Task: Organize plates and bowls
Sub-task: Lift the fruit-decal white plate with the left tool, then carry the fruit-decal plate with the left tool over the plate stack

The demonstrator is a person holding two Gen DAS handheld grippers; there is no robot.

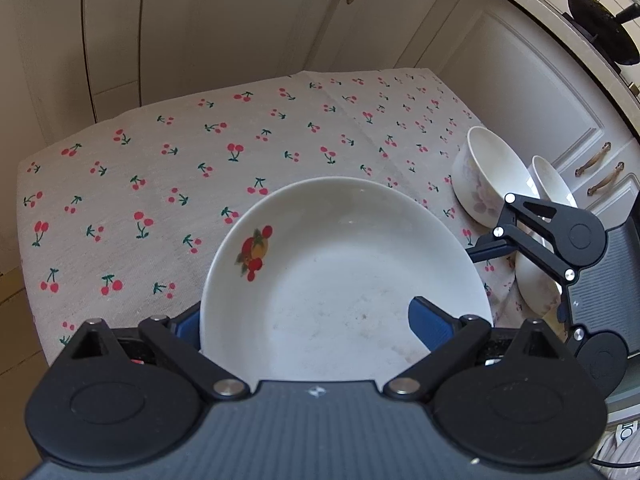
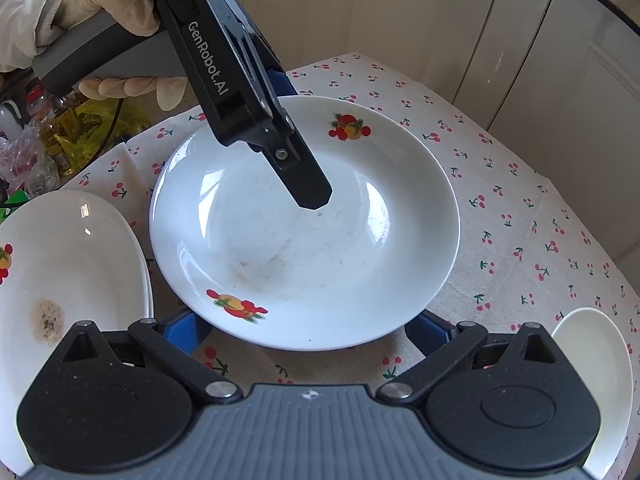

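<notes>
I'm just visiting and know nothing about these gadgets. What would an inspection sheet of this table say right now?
Surface: cherry-print tablecloth, wrinkled at the near corner.
Job's things: large fruit-print plate in the middle; second plate beside it with a brown stain; two white bowls together at the table edge.
Clutter: bottles and plastic bags beyond the table.
Grippers: left gripper open, one finger inside the large plate, one outside its rim; right gripper open at that plate's near edge, touching nothing.
Cables: thin dark cord below the gloved hand.
Surroundings: cream cabinets; dark pan on a counter.
</notes>
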